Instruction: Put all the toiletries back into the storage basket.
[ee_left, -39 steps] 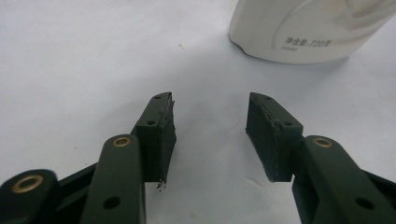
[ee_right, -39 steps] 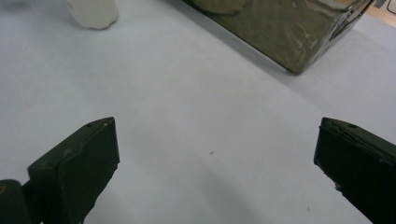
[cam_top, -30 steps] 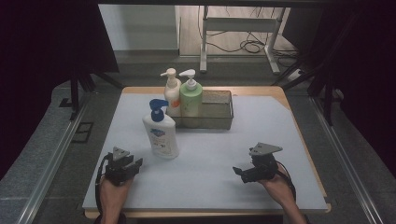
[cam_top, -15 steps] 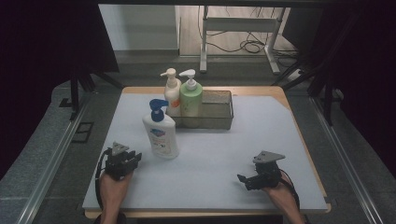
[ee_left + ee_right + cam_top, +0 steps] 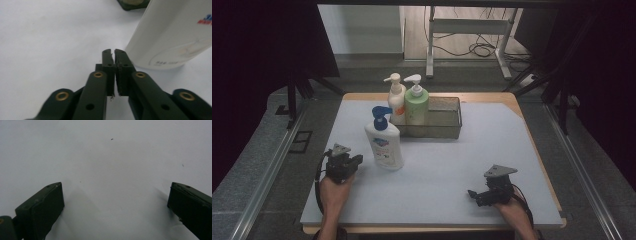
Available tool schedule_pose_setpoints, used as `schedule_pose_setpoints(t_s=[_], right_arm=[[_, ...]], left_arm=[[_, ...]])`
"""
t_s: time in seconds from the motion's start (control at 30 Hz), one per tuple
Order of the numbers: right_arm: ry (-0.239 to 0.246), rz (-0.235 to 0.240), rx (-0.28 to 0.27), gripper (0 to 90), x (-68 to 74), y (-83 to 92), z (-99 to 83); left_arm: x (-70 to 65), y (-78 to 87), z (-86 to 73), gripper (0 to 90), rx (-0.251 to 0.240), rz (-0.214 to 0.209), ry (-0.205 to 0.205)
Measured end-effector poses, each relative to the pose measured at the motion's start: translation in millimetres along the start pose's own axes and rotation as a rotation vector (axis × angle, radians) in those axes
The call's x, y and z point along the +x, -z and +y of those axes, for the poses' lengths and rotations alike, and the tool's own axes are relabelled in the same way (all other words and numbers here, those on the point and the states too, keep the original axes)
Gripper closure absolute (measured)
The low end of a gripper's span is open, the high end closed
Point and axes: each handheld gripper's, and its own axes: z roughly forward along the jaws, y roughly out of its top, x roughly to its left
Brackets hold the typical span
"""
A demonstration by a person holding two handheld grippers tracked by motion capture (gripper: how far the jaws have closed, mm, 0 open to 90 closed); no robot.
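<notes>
A white pump bottle (image 5: 384, 145) with a blue head stands on the white table mat (image 5: 492, 150). My left gripper (image 5: 356, 160) sits just left of it, pointing at its base. In the left gripper view the jaws (image 5: 114, 53) have just been closing and now meet with nothing between them, while the bottle (image 5: 175, 32) stands close on their right, apart from them. My right gripper (image 5: 473, 194) rests low near the front right of the mat. Its jaws (image 5: 115, 195) stand wide open over bare mat.
A dark mesh basket (image 5: 447, 125) at the back centre holds a cream bottle (image 5: 395, 97) and a green bottle (image 5: 416, 105), both with white pumps. The table's front edge lies just behind both hands.
The right gripper has sunk toward the mat and drifted toward the front right. The left gripper has shifted a little farther up the table, beside the white bottle.
</notes>
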Motion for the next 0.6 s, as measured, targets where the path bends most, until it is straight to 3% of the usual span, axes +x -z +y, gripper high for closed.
schedule_pose_setpoints(t_s=[0.27,0.6], right_arm=[[0.001,-0.001,-0.005,0.2,0.1,-0.1,-0.6],[0.001,-0.001,-0.005,0.2,0.1,-0.1,-0.8]], left_arm=[[-8.9,-18.4,15.9,89.2,0.005,-0.014,-0.029],[-13.9,-28.0,30.3,89.2,-0.013,-0.010,-0.011]])
